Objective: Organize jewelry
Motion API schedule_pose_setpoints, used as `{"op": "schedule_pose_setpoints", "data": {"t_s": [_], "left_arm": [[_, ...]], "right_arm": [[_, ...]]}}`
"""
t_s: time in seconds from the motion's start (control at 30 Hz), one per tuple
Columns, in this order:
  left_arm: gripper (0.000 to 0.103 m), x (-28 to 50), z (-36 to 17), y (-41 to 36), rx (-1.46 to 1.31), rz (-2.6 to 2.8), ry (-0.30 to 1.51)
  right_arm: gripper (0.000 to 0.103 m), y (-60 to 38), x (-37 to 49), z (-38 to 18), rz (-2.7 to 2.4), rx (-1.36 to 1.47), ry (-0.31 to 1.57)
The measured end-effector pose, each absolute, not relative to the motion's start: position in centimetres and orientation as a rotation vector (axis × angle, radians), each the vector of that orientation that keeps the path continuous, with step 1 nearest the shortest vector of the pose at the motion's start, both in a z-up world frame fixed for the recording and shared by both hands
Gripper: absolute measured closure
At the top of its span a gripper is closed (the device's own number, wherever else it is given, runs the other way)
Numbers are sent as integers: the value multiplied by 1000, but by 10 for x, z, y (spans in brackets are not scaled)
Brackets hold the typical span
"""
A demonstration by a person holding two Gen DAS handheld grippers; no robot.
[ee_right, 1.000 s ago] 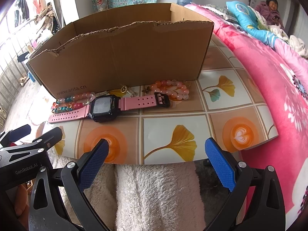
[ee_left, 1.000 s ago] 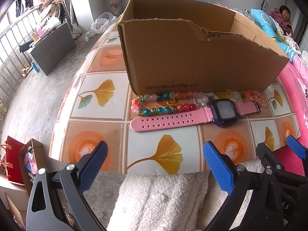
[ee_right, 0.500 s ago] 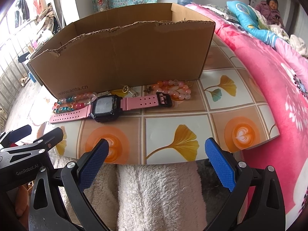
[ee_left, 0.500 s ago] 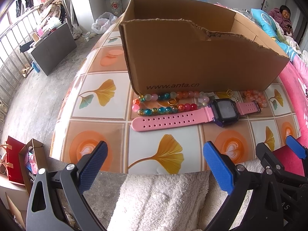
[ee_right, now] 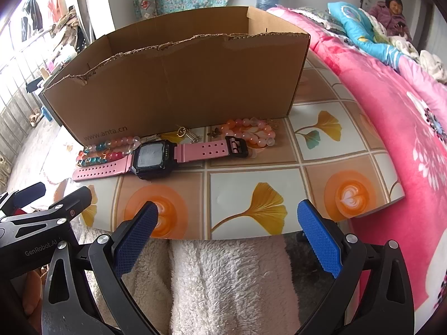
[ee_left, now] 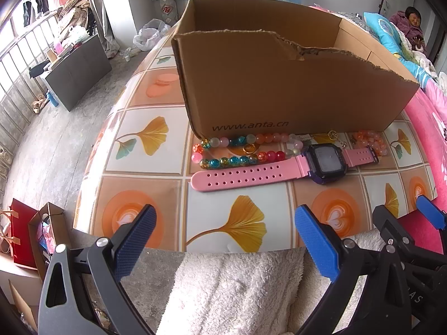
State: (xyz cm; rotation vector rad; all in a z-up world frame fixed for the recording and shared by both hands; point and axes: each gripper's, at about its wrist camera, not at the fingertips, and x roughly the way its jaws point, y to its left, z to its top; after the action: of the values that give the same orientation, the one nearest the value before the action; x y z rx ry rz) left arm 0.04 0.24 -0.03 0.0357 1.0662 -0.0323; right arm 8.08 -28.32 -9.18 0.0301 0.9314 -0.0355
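The fingers (ee_left: 134, 240) of the left gripper (ee_left: 223, 240) are standing wide apart with nothing between them, hanging just off the near edge of the counter (ee_left: 139, 217) above a white fleecy cloth (ee_left: 237, 287). The right gripper (ee_right: 229, 229) is doing the same — its blue pads spread, gripping nothing, hovering at the counter's near edge.

On the tiled counter a pink watch (ee_left: 325, 160) is lying flat with its strap stretched out, parallel to the front wall of a cardboard box (ee_left: 279, 89). Between watch and box a multicoloured bead bracelet (ee_left: 237, 150) is lying in a long loop, touching the box's foot and just beside the watch strap. At the buckle end a peach bead bracelet (ee_right: 248, 132) is sitting partly under the strap — a small gold charm (ee_right: 181, 131) and a bit of chain are resting near it, against the box. A pink floral bedspread (ee_right: 391, 128) is lying to the right of the counter.
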Motion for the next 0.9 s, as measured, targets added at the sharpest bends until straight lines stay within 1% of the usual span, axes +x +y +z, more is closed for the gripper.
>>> {"op": "schedule_pose_setpoints", "data": {"t_s": [0.9], "left_arm": [[6,-1,-2,2,44,-28,1069]], "right_arm": [[7,-285,77,-91,-46,21,922]]}}
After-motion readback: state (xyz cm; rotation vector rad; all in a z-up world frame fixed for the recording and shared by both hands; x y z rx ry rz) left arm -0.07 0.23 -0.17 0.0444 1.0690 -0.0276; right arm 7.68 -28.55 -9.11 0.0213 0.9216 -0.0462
